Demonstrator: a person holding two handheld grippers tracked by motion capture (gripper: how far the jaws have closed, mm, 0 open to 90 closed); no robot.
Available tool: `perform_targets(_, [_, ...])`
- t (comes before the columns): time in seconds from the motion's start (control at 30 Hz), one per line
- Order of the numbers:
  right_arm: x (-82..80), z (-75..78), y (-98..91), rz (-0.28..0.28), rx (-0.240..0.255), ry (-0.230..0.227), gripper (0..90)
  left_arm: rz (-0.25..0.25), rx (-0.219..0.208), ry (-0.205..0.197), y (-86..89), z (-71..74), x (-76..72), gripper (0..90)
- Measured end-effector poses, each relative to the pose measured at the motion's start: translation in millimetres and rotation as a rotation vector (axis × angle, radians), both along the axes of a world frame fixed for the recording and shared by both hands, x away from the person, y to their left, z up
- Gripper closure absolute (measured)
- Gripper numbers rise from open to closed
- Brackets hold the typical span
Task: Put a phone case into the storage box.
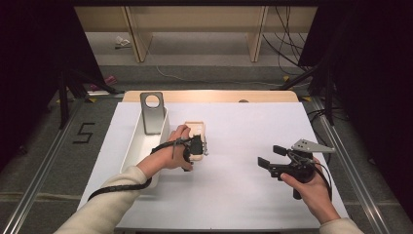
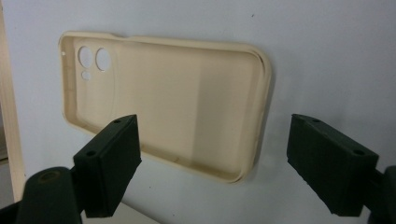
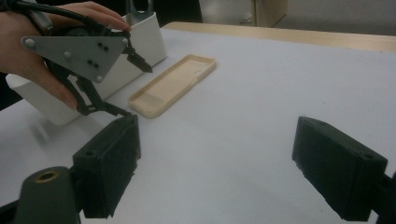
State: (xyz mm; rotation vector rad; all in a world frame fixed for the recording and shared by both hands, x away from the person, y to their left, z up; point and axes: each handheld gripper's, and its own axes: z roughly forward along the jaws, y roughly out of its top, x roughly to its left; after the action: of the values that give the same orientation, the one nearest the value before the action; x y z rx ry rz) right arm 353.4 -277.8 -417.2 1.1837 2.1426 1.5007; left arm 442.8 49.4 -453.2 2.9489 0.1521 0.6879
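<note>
A cream phone case (image 1: 197, 127) lies hollow side up on the white table, just right of the bin. In the left gripper view the case (image 2: 177, 102) shows its camera holes at the far end. My left gripper (image 1: 198, 146) hovers over the case's near end, jaws open and straddling its corner without touching; it appears as (image 2: 219, 158) in its own view and as (image 3: 138, 91) in the right gripper view, beside the case (image 3: 173, 86). My right gripper (image 1: 271, 156) sits open at the table's right, pointing left, nothing between its jaws (image 3: 215, 163).
A long white bin (image 1: 139, 146) stands left of the case, with a grey metal plate (image 1: 152, 112) with a round hole upright at its far end. The table's wooden far edge (image 1: 209, 96) lies beyond. Bare white surface separates the two grippers.
</note>
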Motion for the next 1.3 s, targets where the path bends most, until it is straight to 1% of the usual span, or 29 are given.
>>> perform_targets(0.27, [0.0,0.0,0.1,0.001,0.000,0.000,16.4,-0.011,0.008,-0.010,-1.0,-2.8,3.0,18.8])
perform_targets(0.33, [0.0,0.0,0.0,0.001,0.001,0.001,16.4,-0.015,0.013,-0.006,-1.3,-3.1,3.6,19.1])
perform_targets(0.43, [0.1,-0.2,0.0,0.001,0.001,0.001,16.4,-0.017,0.017,-0.015,-1.4,-3.7,4.8,19.3])
perform_targets(0.53, [0.1,-0.1,0.2,0.002,0.001,0.001,16.4,-0.020,0.021,-0.013,-1.7,-4.2,5.0,19.6])
perform_targets(0.7, [0.1,-0.1,0.1,0.001,0.001,0.001,16.4,-0.039,0.027,-0.018,-3.5,-3.8,5.8,20.5])
perform_targets(0.83, [-0.1,0.0,0.2,0.004,0.001,0.000,16.4,-0.045,0.025,-0.013,-4.8,-4.9,6.8,21.6])
perform_targets(0.9, [0.0,-0.1,0.1,0.002,0.002,0.000,16.4,-0.053,0.043,-0.010,-5.6,-4.2,7.7,22.0])
perform_targets(0.93, [0.0,-0.1,0.1,0.002,0.002,0.000,16.4,-0.057,0.046,-0.011,-5.9,-4.3,8.1,22.6])
perform_targets(0.97, [0.0,-0.1,0.1,0.004,0.001,0.001,16.4,-0.054,0.038,-0.012,-6.1,-5.0,8.1,23.0])
perform_targets(1.0, [0.0,-0.1,0.2,0.003,0.000,0.001,16.4,-0.059,0.051,-0.011,-6.3,-4.6,8.6,23.2])
perform_targets(1.2, [0.0,-0.2,0.2,0.004,0.000,0.002,16.4,-0.067,0.053,0.005,-6.9,-4.8,10.3,26.5])
perform_targets(1.3, [-0.1,0.0,0.3,0.004,0.000,0.001,16.4,-0.078,0.059,0.008,-7.5,-5.0,10.7,26.6])
